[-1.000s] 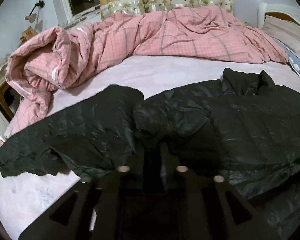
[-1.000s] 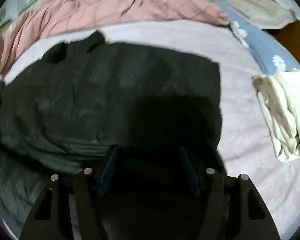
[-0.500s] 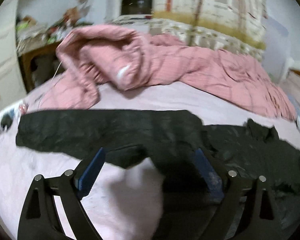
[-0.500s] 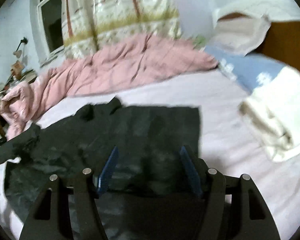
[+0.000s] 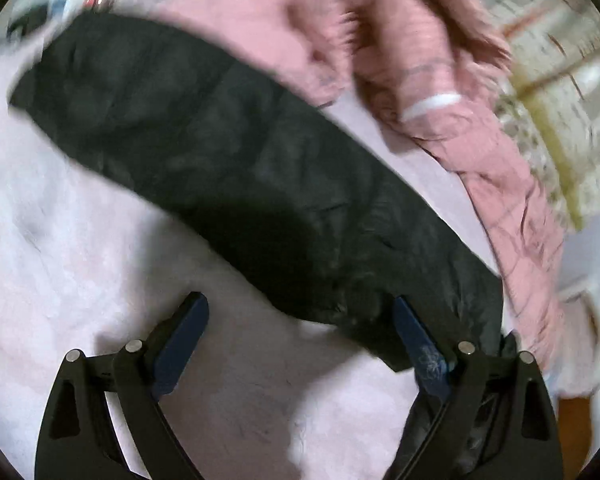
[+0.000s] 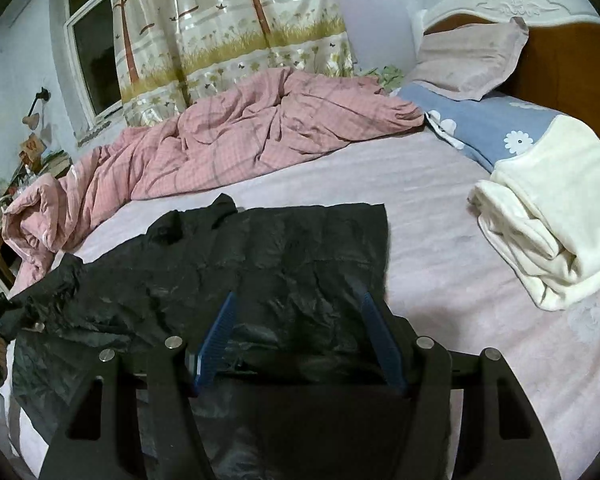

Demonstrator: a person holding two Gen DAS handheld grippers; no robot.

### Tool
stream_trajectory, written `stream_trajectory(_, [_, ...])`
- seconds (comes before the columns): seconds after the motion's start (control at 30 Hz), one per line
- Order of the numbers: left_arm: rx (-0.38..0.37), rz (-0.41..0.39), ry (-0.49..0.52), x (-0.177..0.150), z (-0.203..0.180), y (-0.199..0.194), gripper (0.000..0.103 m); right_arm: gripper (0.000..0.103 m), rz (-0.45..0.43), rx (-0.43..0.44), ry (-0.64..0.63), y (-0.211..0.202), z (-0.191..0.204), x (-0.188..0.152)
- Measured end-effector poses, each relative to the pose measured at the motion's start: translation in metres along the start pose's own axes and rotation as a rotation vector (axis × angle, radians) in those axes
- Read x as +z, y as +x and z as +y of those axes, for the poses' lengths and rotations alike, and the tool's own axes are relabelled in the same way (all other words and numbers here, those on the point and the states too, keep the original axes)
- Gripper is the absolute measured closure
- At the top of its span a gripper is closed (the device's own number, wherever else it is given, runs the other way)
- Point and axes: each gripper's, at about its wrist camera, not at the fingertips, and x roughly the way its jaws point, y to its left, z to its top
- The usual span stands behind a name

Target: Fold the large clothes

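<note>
Jaws of the left gripper [image 5: 300, 312] had just sprung wide, empty, above the black jacket's sleeve [image 5: 228, 160]; the right gripper [image 6: 296, 304] hovered half-open, gripping nothing.

No readable text — no labels, brands, numbers.

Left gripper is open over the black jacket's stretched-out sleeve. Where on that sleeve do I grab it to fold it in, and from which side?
Take the sleeve at its cuff end, the far upper-left tip in the left wrist view. It lies flat and straight on the pink sheet, so come down over the cuff with the left gripper straddling its width.
</note>
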Motion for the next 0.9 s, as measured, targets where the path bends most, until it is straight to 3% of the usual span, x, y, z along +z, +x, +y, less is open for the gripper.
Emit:
stream_trajectory(0.03, [-0.011,-0.01,-0.015,0.003,0.002,-0.001,0.013,0.036,-0.002,0.004,-0.011,-0.001,0.003,-0.001])
stream_trajectory(0.1, [-0.006,-0.041,0.022,0.011,-0.004,-0.002,0.034,0.036,-0.007,-0.004,-0.037,-0.002,0.008,-0.002])
stream_trajectory(0.17, [0.045,-0.054,0.072,0.019,-0.006,0.007,0.063,0.036,-0.017,-0.026,-0.07,-0.003,0.013,-0.004])
stream_trajectory(0.2, [0.07,-0.051,0.071,0.022,-0.001,0.014,0.07,0.036,-0.017,-0.033,-0.08,-0.003,0.015,-0.005])
stream_trajectory(0.27, [0.073,-0.063,0.057,0.022,0.008,0.018,0.096,0.036,-0.014,-0.055,-0.093,-0.001,0.016,-0.007])
stream_trajectory(0.33, [0.04,-0.094,0.054,0.022,0.005,0.008,0.1,0.036,-0.01,-0.057,-0.095,0.0,0.014,-0.006])
stream_trajectory(0.4, [-0.008,-0.185,0.109,0.018,-0.014,-0.017,0.1,0.036,-0.011,-0.063,-0.088,0.0,0.011,-0.005])
stream_trajectory(0.5, [-0.102,-0.318,0.287,-0.003,-0.063,-0.063,0.101,0.036,-0.014,-0.05,-0.069,-0.002,0.009,-0.003])
stream_trajectory(0.6, [-0.265,-0.378,0.512,-0.056,-0.129,-0.101,0.101,0.036,-0.011,-0.037,-0.061,-0.003,0.01,-0.003])
stream_trajectory(0.7, [-0.355,-0.351,0.772,-0.131,-0.19,-0.113,0.101,0.036,-0.01,-0.043,-0.071,-0.004,0.013,-0.003])
stream_trajectory(0.8, [-0.437,-0.219,0.959,-0.199,-0.233,-0.097,0.1,0.036,-0.008,-0.039,-0.064,-0.005,0.012,-0.003])
stream_trajectory(0.9, [-0.422,-0.078,1.075,-0.253,-0.254,-0.064,0.1,0.036,-0.004,-0.036,-0.055,-0.005,0.012,-0.004])
